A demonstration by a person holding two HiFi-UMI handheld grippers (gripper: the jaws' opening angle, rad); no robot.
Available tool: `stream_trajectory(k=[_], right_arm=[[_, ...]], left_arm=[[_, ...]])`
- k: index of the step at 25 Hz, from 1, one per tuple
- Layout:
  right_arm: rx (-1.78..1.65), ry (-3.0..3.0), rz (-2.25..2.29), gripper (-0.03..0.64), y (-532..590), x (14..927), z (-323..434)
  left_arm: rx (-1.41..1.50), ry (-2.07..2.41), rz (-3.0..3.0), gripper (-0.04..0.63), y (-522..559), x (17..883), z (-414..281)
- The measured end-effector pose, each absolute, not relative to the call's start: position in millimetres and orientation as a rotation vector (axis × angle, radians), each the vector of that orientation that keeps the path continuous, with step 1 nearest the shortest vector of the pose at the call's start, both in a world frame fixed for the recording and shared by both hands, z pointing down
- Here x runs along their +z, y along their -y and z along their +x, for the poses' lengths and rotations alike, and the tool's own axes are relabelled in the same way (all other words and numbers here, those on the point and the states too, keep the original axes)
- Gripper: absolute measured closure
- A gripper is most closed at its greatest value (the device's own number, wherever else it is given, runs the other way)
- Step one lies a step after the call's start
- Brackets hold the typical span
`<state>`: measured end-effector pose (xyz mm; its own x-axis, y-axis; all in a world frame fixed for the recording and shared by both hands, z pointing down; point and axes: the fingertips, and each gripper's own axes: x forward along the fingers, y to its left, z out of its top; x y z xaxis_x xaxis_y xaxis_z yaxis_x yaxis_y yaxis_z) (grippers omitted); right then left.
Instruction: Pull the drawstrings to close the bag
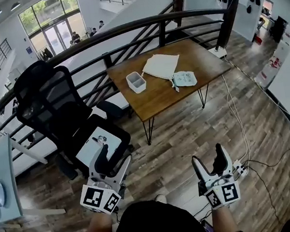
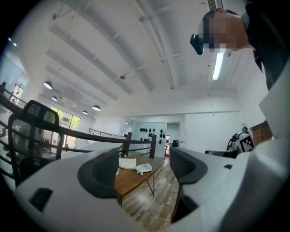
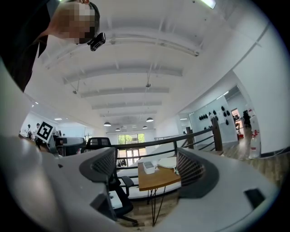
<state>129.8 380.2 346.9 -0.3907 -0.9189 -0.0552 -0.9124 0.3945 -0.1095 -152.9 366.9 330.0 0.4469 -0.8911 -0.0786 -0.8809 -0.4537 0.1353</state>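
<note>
Far table [image 1: 163,94], bag [image 1: 161,65]; bin [image 3: 148,166] behind jaw of left gripper [image 2: 144,158], visible past right gripper [image 3: 146,158]; both spread

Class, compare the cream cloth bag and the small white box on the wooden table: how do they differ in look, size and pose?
The cloth bag is cream and soft; the box is white and rigid. The cloth bag lies flat and limp; the box stands upright, open-topped, with a divider inside. The cloth bag is clearly larger than the box. Both rest side by side on the wooden table.
</note>
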Motion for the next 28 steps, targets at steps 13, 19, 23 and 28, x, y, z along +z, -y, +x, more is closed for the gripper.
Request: stream_trajectory(k=[13,19,23,28], right_arm=[[-0.181,-2.491,-1.752,0.198,-339.4,370.5,169.8],[-0.198,-2.454,-1.793,0.210,-288.7,374.2,172.9],[-0.179,-2.442,-1.828,0.227,-246.4,371.7,168.2],[-0.180,-2.422,-1.854,0.236,-203.7,370.8,166.5]], left_arm=[[-0.120,1.560,2.606,0.227,-304.1,354.2,-113.4],[-0.120,1.471,2.649,0.229,-244.4,360.1,-98.5],[-0.120,1.475,2.679,0.229,-197.8,353.9,-103.6],[-0.139,1.444,2.683,0.229,-148.9,355.2,-110.1]])
